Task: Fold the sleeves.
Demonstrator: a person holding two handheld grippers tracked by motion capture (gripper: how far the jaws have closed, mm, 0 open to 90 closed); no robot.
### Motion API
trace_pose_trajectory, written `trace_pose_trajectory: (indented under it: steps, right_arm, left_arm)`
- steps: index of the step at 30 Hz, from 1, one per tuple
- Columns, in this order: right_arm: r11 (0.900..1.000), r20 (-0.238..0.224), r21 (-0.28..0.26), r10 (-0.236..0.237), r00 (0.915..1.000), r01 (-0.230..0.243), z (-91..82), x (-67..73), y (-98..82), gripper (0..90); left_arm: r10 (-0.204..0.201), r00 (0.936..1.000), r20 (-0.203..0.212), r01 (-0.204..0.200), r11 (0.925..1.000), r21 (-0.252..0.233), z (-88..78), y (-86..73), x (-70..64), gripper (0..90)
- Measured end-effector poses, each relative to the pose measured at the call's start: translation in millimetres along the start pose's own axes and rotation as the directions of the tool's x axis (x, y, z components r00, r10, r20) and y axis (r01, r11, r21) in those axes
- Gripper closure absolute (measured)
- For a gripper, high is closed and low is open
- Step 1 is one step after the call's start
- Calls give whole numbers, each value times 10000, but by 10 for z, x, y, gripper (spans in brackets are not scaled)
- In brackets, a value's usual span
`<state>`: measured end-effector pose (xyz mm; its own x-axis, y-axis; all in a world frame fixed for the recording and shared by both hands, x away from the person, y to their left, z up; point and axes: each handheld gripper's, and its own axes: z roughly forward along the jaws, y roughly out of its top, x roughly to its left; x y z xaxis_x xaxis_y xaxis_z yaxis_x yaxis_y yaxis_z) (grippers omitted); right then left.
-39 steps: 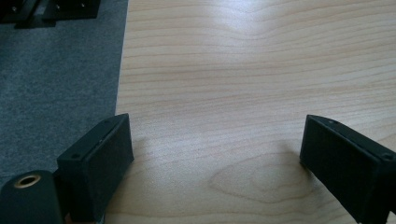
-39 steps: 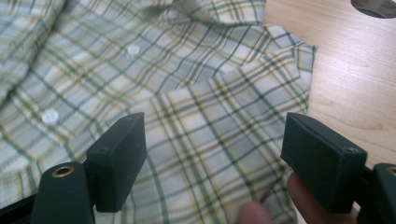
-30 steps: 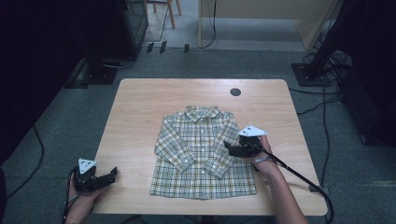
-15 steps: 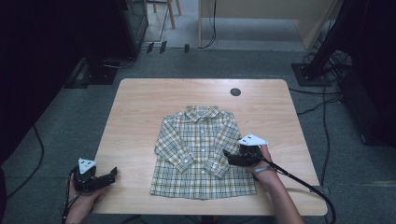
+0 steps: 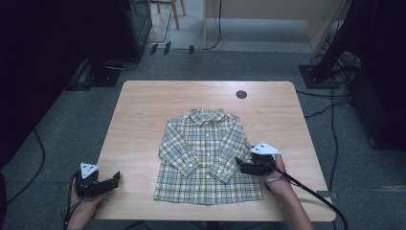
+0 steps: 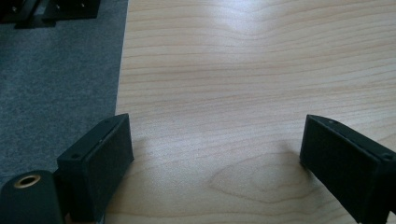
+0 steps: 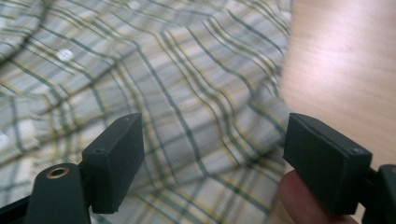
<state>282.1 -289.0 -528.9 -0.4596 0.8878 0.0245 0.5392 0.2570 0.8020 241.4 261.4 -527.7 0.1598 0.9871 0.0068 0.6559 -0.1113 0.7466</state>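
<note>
Risk: your right hand-held gripper (image 5: 241,165) could pinch two layers, since the sleeve lies folded over the shirt (image 5: 206,155) body.
Shirt: flat, mid-desk (image 5: 143,120), right edge under your right jaws.
Right jaws: wide, empty.
Left hand-held gripper (image 5: 115,178): wide, empty, well left of the shirt.

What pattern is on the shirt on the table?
The shirt is plaid: pale cream with dark green and yellow lines, clearest in the right gripper view.

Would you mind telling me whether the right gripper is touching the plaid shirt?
Cannot tell. In the right gripper view, the right gripper stands open over the plaid shirt, but neither contact nor gap shows plainly.
</note>
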Motion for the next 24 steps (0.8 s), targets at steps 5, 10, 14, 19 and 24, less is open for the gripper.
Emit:
trace_pose_trajectory:
  steps: [5,10,14,19,24]
  right_arm:
    - [9994,64,83,349,9994,-349,-47,-64,-36,184]
    - [9985,646,432,315,9974,-343,-67,-105,-64,177]
    - [9975,1024,554,371,9941,-430,-102,-138,-96,176]
    - [9952,1164,555,733,9905,-802,-148,-214,-132,176]
    - [9909,1324,490,1178,9842,-1252,-203,-300,-171,176]
  left_arm:
    - [-1,10000,1,1,10000,-5,0,0,-1,97]
    - [0,10000,0,0,10000,-5,0,-1,-1,98]
    - [0,10000,0,0,10000,-4,0,-1,-1,97]
    - [-1,10000,1,1,10000,-5,0,-1,-1,97]
    - [2,10000,-1,-2,10000,-4,0,-1,-1,97]
